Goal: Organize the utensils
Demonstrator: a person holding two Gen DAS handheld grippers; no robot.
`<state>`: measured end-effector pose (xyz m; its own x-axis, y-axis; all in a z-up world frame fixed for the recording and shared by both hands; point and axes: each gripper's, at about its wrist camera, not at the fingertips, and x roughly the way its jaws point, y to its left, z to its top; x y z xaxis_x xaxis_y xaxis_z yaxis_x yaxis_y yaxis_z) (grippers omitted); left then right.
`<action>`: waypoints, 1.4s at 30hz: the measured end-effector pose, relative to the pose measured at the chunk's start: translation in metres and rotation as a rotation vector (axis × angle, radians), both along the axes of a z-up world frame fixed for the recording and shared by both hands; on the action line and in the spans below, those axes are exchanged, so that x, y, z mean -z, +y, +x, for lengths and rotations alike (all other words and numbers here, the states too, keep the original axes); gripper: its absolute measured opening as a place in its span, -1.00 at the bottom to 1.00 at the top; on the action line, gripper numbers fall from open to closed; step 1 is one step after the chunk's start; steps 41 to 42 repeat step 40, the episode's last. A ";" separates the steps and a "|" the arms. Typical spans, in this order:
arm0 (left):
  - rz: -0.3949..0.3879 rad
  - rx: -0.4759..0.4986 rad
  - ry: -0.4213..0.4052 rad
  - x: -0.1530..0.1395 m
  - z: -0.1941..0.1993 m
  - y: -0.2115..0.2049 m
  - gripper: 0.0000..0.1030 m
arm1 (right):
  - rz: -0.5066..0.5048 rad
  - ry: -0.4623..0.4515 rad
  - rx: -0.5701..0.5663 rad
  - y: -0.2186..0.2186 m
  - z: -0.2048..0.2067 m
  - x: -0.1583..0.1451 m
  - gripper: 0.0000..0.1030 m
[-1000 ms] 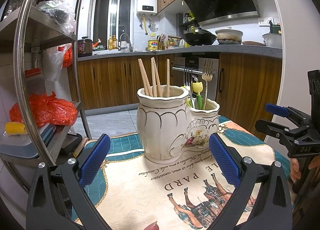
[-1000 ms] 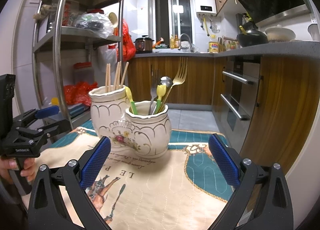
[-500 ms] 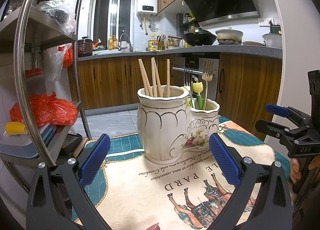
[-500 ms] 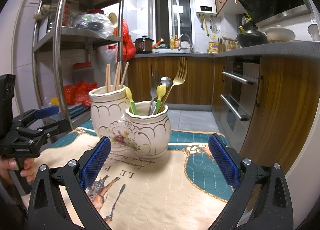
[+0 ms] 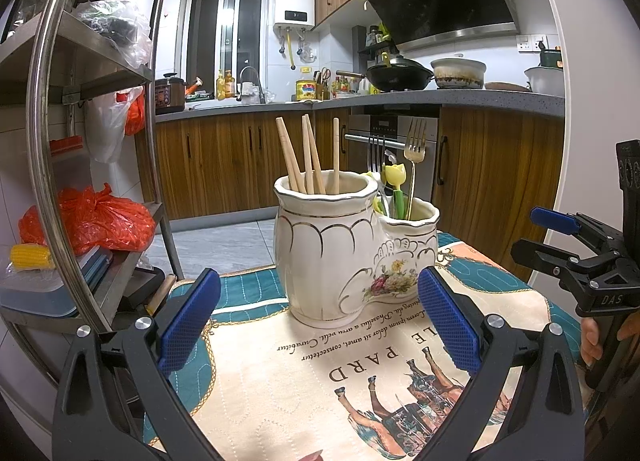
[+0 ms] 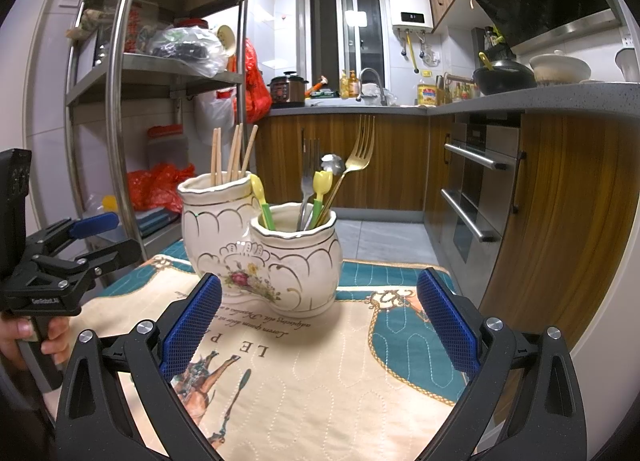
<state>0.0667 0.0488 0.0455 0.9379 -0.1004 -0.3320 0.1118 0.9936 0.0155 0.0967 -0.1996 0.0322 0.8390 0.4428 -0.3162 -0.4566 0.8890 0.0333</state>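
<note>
A white ceramic double holder [image 5: 344, 249] stands on a printed cloth [image 5: 304, 377]; it also shows in the right wrist view [image 6: 260, 257]. Its taller pot holds several wooden chopsticks [image 5: 308, 157]. Its lower pot holds a gold fork [image 6: 356, 165], a silver fork [image 6: 308, 169], a silver spoon [image 6: 333, 163] and yellow-green plastic utensils [image 6: 320, 189]. My left gripper [image 5: 318, 325] is open and empty, just in front of the holder. My right gripper [image 6: 318, 325] is open and empty, also short of the holder.
A steel shelf rack [image 5: 80, 141] with red bags stands left of the table. Wooden cabinets and an oven [image 6: 476, 189] line the far side. The cloth's edge [image 6: 396, 265] drops off behind the holder. Each gripper shows in the other's view [image 5: 580, 265] [image 6: 60, 261].
</note>
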 end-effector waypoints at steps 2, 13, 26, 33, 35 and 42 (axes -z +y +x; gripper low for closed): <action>0.000 0.000 0.001 0.000 0.000 0.000 0.89 | 0.000 0.000 0.000 0.000 0.000 0.000 0.89; -0.001 0.000 0.001 0.000 0.000 0.000 0.89 | -0.001 0.000 0.000 0.000 0.000 0.000 0.89; -0.001 0.000 0.000 0.000 0.000 0.001 0.89 | 0.000 0.000 0.000 -0.001 0.000 0.000 0.89; -0.001 0.012 0.000 0.000 0.000 0.000 0.89 | -0.001 0.000 -0.001 -0.001 0.000 0.000 0.89; -0.001 -0.006 0.004 0.000 0.001 0.001 0.89 | 0.000 0.000 -0.001 -0.001 0.000 0.000 0.89; 0.000 -0.011 0.003 0.001 0.001 0.001 0.89 | 0.000 0.000 -0.001 -0.001 0.000 0.000 0.89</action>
